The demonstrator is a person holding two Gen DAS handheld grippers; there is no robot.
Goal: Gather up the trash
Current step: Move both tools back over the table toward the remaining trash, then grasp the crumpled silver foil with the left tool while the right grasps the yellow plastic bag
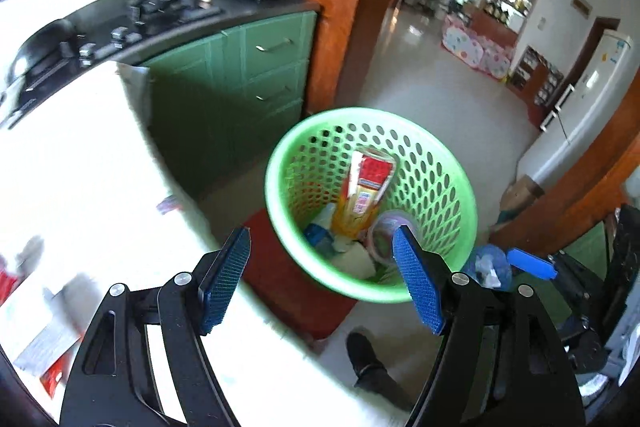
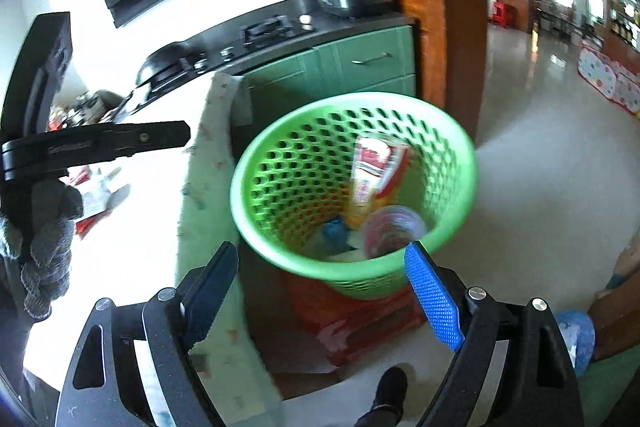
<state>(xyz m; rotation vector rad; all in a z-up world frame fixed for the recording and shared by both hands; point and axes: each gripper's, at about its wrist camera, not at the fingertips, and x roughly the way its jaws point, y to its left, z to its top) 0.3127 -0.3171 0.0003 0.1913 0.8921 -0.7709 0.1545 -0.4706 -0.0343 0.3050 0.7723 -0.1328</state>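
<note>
A green perforated basket (image 1: 456, 183) stands on the floor beside the white surface (image 1: 80, 167), holding a red-yellow wrapper (image 1: 366, 187) and a cup (image 2: 394, 227). Above it, the left hand-held gripper (image 1: 324, 279) and right hand-held gripper (image 2: 324, 287) gape wide, empty.

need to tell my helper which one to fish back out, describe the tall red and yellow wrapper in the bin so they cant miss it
Find the green perforated basket on the floor beside the green kitchen cabinets. Inside it, the red and yellow wrapper leans upright against the far wall. It is the tallest item there, rising above the round clear cup and the blue scrap at the bottom.
</note>
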